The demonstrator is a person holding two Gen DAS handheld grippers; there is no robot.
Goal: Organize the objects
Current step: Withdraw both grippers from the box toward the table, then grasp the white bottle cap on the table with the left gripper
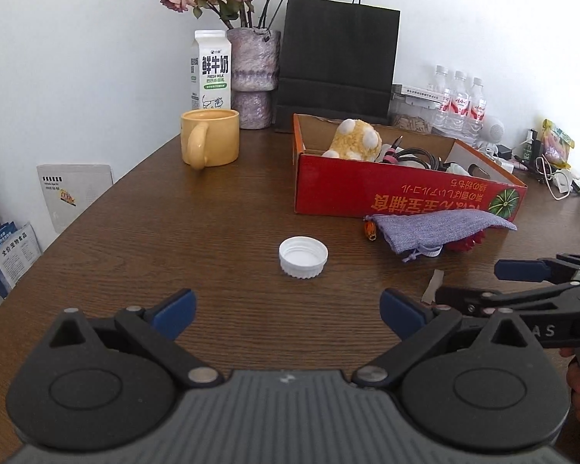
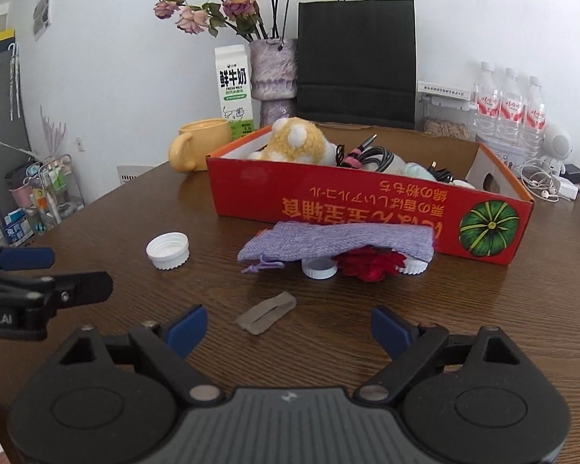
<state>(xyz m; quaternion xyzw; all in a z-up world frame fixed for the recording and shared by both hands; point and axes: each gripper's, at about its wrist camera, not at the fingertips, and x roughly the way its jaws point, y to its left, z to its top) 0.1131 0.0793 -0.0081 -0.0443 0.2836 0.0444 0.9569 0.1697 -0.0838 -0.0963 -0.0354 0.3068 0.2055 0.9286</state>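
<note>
Both grippers hang low over the brown counter [image 1: 220, 201], side by side. The left gripper [image 1: 288, 309] has its jaws spread wide with nothing between them. The right gripper [image 2: 289, 326] has its jaws spread too, and they hold nothing.

Just past the right gripper lies a small grey band [image 2: 266, 312], flat on the counter. A bit farther, toward the left, sits a white cap [image 1: 303, 257] with its open side up. Next comes a purple knit pouch [image 2: 336, 241], lying over a red fluffy thing [image 2: 371, 265] and two more white caps [image 2: 319, 269]. Right behind the pouch is the red box [image 2: 367, 208], with a yellow plush toy [image 2: 295, 145] and black cables [image 2: 371, 156] inside. Near the far edge stand a yellow mug [image 1: 209, 137], a milk carton [image 1: 211, 69], a vase of roses [image 1: 254, 77] and a black paper bag [image 1: 338, 62].
</note>
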